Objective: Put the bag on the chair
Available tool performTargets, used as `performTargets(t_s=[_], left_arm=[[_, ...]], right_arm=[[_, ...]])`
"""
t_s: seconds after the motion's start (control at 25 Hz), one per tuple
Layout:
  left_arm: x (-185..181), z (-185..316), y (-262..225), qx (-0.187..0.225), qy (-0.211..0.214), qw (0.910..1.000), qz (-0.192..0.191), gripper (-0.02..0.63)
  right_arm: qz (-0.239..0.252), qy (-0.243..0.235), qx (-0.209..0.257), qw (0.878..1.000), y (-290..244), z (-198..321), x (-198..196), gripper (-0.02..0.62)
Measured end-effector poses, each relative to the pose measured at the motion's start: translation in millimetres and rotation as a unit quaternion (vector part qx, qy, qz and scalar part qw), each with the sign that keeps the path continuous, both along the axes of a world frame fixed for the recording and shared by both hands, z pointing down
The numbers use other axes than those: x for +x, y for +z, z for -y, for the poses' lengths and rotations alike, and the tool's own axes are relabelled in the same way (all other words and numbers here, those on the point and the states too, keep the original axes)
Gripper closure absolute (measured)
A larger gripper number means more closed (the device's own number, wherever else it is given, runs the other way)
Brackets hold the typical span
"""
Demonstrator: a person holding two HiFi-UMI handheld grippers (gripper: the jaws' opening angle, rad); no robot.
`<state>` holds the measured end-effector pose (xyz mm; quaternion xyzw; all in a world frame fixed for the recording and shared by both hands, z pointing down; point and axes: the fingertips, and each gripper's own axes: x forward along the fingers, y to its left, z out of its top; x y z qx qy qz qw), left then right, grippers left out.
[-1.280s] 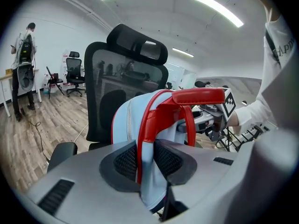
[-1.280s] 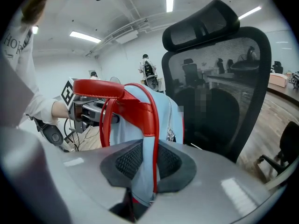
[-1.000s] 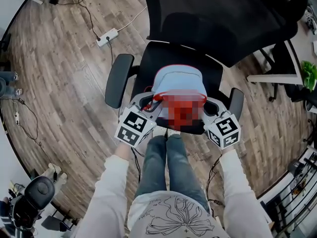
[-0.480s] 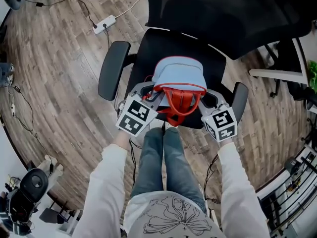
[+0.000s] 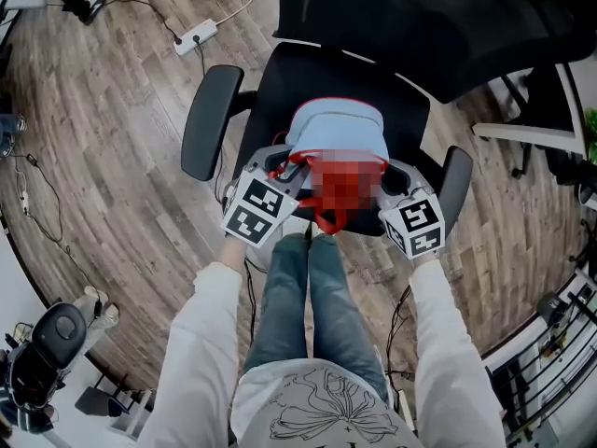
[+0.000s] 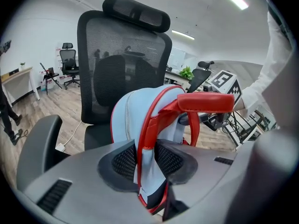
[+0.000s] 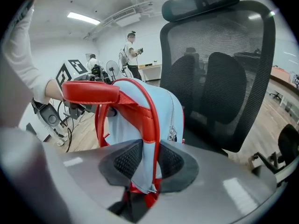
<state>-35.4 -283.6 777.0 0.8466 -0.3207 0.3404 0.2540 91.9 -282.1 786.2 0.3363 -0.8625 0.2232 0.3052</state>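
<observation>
A light blue bag (image 5: 336,138) with red trim stands upright on the seat of a black office chair (image 5: 298,82). My left gripper (image 5: 280,171) is at the bag's left lower edge and my right gripper (image 5: 396,180) at its right lower edge. In the left gripper view the bag's (image 6: 135,115) red-edged side lies between the pads of the left gripper (image 6: 145,160), which still touch it as the jaws open. The right gripper (image 7: 148,160) likewise pinches the bag's (image 7: 135,111) seam while its jaws open. The red handle (image 6: 205,101) sticks out sideways.
The chair's armrests (image 5: 207,119) (image 5: 454,180) flank the grippers and its mesh backrest (image 6: 126,64) rises behind the bag. The person's legs (image 5: 312,287) touch the seat front. A power strip (image 5: 196,37) with cable lies on the wood floor, with a white desk base (image 5: 522,133) at right.
The bag and both grippers have shifted only slightly over the seat. Both grippers stay at the bag's lower sides.
</observation>
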Motion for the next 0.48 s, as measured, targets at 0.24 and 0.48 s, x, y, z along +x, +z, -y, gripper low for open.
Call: performTargets(t_s=[0.24, 0.48], left_arm=[[9, -9, 1, -0.016, -0.030, 0.9994, -0.011, 0.478], [3, -24, -8, -0.022, -0.034, 0.9992, -0.003, 0.451]], right_arm=[[0.030, 0.031, -0.011, 0.999, -2, -7, 13, 0.446], [0.024, 0.028, -0.007, 0.999, -18, -20, 22, 0.387]])
